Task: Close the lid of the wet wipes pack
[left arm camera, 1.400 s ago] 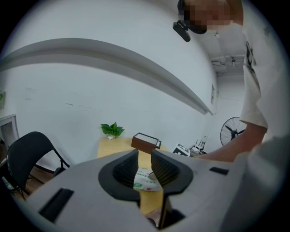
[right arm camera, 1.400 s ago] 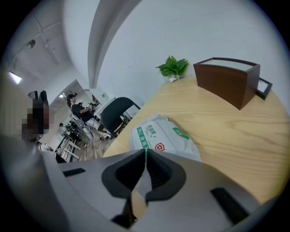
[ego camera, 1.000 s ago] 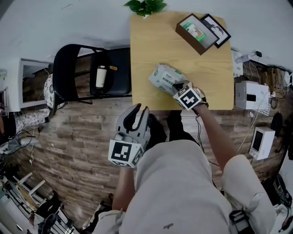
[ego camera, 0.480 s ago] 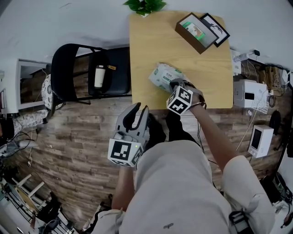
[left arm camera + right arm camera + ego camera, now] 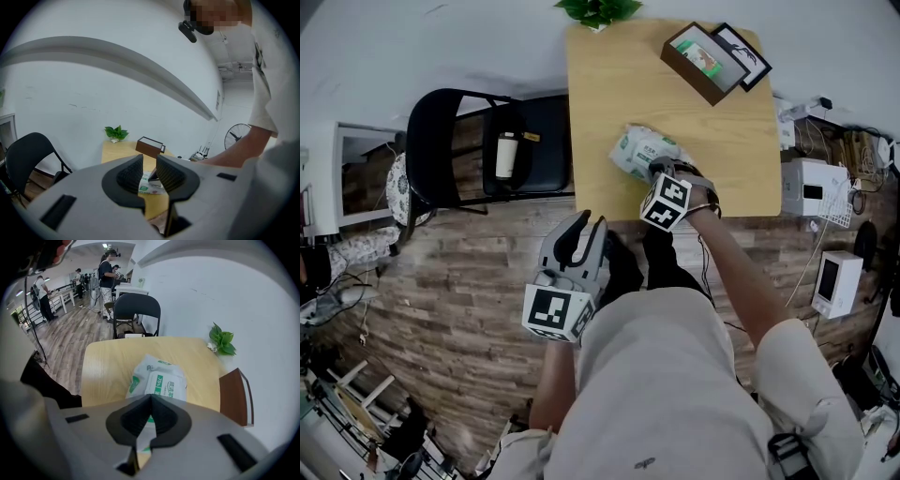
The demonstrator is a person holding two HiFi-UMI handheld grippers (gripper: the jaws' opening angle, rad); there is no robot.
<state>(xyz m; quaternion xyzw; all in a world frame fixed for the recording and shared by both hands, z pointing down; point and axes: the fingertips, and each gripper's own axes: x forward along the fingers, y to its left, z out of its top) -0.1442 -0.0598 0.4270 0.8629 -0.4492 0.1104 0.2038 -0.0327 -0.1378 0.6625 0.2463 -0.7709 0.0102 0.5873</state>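
The wet wipes pack point(image 5: 641, 148) lies on the wooden table point(image 5: 609, 84), white and green, with its white lid point(image 5: 166, 385) flat on top. My right gripper point(image 5: 662, 173) points steeply down at the pack's near end. Its jaws are shut with nothing between them, and in the right gripper view the right gripper point(image 5: 150, 398) has its tips over the pack point(image 5: 159, 378). My left gripper point(image 5: 581, 230) hangs off the table's near edge, above the floor, open and empty. In the left gripper view the pack point(image 5: 150, 187) shows small through the gap of the left gripper point(image 5: 150, 164).
A brown box with a framed picture point(image 5: 705, 64) sits at the table's far right corner, a potted plant point(image 5: 600, 11) at its far edge. A black chair point(image 5: 459, 141) holding a bottle point(image 5: 505, 155) stands left of the table. White devices point(image 5: 811, 192) stand to the right.
My right gripper has rolled about its own line, so its marker cube turned and shifted a little left over the pack's near end. The left gripper and the pack stayed put.
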